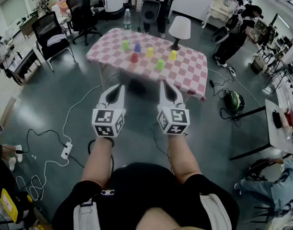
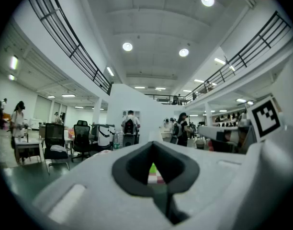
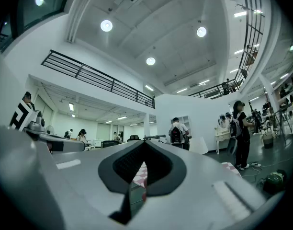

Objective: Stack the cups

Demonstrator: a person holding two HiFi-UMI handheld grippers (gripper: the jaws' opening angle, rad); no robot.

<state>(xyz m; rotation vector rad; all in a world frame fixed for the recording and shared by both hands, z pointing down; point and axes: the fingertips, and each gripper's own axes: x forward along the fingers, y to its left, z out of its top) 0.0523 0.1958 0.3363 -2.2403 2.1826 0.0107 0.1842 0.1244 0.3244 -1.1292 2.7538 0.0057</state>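
The left gripper (image 1: 118, 88) hangs in the air with its fingers clenched tip to tip on nothing. Its own view shows only a hollow between the pads, and through it a bit of green cup and checked cloth. All six cups stand upright and separate on the table (image 1: 190, 74), well ahead of the fingertips. Beyond the left fingertips and slightly to their right stands the lime cup (image 1: 125, 44). Next come the red cup (image 1: 134, 57), which is nearer, and the blue cup (image 1: 137, 47) just behind it. The yellow cup (image 1: 149, 51) stands ahead of the gap between the two grippers. The green cup (image 1: 160, 64) is the nearest to the right fingertips, straight ahead of them. The right gripper (image 1: 166, 85) is also clenched and empty. Beyond its tips, slightly to the right, stands the second yellow cup (image 1: 173, 54).
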